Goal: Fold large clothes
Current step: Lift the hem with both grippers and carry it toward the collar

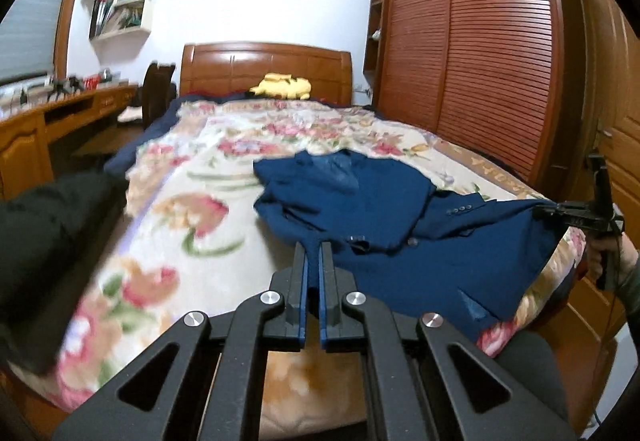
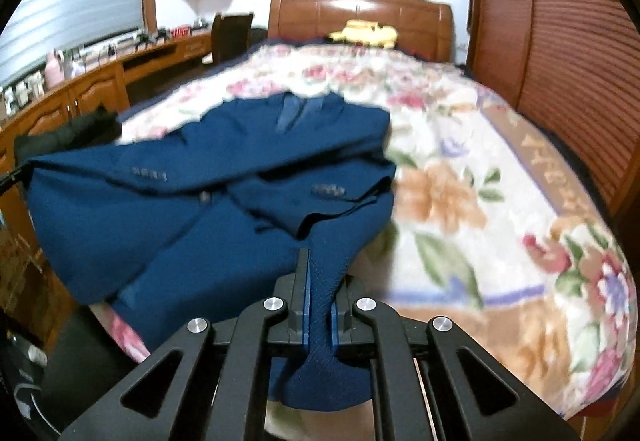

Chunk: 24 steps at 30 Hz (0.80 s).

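Observation:
A dark blue suit jacket (image 1: 384, 217) lies on the floral blanket (image 1: 188, 209) of the bed, sleeves folded across its front. In the left wrist view my left gripper (image 1: 314, 247) sits at the jacket's near hem with its jaws nearly closed and nothing visibly between them. My right gripper (image 1: 560, 209) appears at the far right, clamped on the jacket's corner and lifting it. In the right wrist view my right gripper (image 2: 320, 261) is shut on a bunch of the jacket's (image 2: 208, 201) blue cloth.
A wooden headboard (image 1: 266, 71) and a yellow item (image 1: 282, 85) are at the bed's far end. A louvred wooden wardrobe (image 1: 472, 53) stands right of the bed. A wooden desk (image 1: 60, 121) and chair are left. A dark garment (image 1: 48, 241) lies at the bed's left edge.

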Tool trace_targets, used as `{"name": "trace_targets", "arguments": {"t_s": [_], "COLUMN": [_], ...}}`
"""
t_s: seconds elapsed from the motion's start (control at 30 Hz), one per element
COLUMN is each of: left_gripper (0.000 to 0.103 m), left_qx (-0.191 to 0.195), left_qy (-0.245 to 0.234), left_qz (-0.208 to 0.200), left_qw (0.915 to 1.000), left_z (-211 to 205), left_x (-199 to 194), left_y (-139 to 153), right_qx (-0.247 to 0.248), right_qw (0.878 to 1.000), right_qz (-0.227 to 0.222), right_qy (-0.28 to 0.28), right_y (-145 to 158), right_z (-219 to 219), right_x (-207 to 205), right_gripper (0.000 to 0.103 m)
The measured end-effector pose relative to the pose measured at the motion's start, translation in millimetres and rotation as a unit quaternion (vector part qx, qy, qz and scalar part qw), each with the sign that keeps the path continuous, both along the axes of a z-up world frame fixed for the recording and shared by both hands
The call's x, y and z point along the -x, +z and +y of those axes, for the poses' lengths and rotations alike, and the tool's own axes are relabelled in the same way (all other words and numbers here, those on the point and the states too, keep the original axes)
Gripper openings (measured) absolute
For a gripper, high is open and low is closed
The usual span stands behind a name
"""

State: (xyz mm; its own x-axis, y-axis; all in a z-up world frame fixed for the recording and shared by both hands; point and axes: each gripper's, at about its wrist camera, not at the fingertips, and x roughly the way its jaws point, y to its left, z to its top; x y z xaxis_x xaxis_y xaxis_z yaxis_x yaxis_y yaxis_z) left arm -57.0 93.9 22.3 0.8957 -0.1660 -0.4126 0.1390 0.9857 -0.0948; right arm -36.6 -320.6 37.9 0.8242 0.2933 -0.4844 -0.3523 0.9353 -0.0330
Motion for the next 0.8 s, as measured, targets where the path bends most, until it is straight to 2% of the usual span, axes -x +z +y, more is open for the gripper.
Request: {"name": "trace_targets", "arguments": {"t_s": [0.3,0.8], "left_gripper": [0.004,0.004], "left_qx": [-0.031,-0.041], "left_qy": [-0.011,-0.005], "left_qz": [-0.066,-0.153], "left_qw": [0.9973,0.9874], "left_z": [-21.3,-20.3], "left_x": [2.6,37.6], "left_y": [73.0,172.5], "right_qx": [-0.009,-0.027], "right_qw": [0.997,0.985], "right_qz": [-0.073,-0.173], "right_qy": [-0.002,0.012], "right_y": [42.4,85.0], "right_z": [3.7,-25.0], "right_x": [35.4,116.5], "right_gripper": [0.005,0.005]}}
